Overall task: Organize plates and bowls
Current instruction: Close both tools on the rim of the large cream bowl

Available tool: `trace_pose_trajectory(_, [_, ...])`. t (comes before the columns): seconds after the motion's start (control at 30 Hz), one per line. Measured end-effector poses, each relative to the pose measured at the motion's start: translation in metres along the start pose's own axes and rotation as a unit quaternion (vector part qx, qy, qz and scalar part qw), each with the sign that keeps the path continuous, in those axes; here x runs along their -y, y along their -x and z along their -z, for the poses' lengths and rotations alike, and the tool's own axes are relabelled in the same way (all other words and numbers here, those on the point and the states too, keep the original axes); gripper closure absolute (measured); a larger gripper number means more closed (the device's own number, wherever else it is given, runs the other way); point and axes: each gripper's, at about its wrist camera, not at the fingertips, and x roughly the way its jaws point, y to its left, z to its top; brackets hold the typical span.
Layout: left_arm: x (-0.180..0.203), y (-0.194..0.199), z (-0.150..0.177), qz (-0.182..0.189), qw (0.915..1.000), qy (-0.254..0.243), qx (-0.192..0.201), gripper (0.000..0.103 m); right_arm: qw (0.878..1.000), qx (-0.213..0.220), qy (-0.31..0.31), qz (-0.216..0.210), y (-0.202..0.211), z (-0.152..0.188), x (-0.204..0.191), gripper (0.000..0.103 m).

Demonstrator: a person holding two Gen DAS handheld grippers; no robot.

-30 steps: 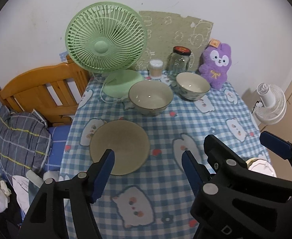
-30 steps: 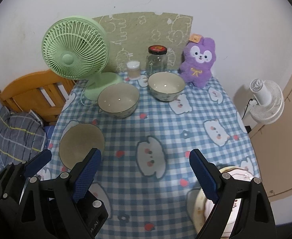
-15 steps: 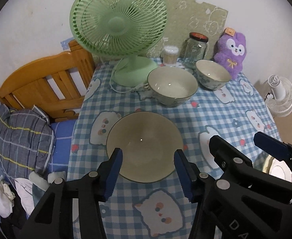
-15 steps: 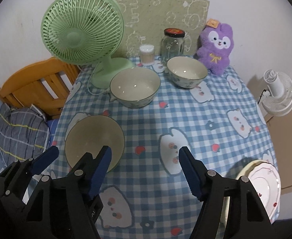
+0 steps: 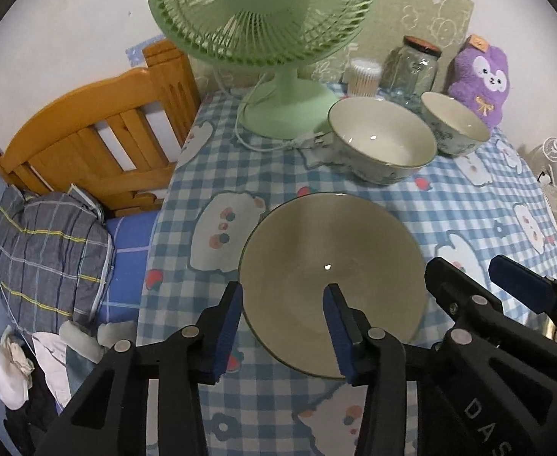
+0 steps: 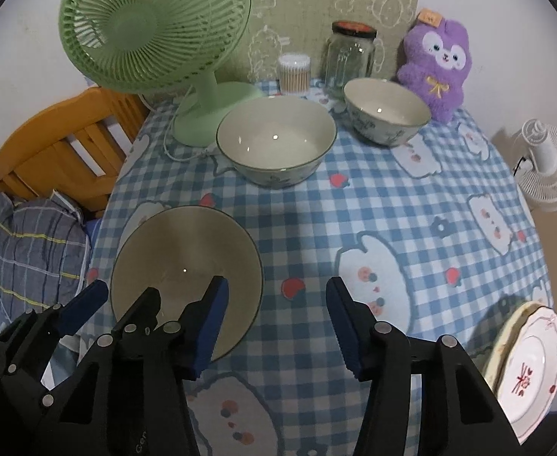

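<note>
While jaws close, left gripper (image 5: 284,326) over round glossy plate (image 5: 331,277).

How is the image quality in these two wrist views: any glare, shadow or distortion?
Left wrist: sharp; strong fisheye bends the table edges, dark vignette in the corners; small glint on the plate. Right wrist: same bending; soft shadow on the cloth near the white plate; glints in both bowls.

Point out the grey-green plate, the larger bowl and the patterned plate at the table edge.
grey-green plate (image 5: 331,243), left wrist view, bare centre.
larger bowl (image 6: 276,140), right wrist view, inside.
patterned plate (image 6: 529,364), right wrist view, face.
</note>
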Motion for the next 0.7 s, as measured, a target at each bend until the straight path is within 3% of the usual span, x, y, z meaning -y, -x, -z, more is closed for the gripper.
trace_pose_trajectory(0.13, [0.000,-0.008,-0.001,-0.015,0.9998,-0.007,0.010,0.060,1.000,-0.002,-0.002,0.001,-0.010,-0.002,-0.004,0.047])
trace_pose_trajectory(0.4, [-0.010,-0.026,-0.006,-0.001,0.9999,0.004,-0.012,0.068,1.000,-0.017,-0.003,0.000,-0.027,-0.007,-0.011,0.051])
trace_pose_trajectory(0.7, [-0.014,-0.044,-0.005,0.000,0.9995,0.006,-0.030,0.081,0.999,-0.041,-0.010,-0.007,-0.048,-0.007,-0.015,0.065])
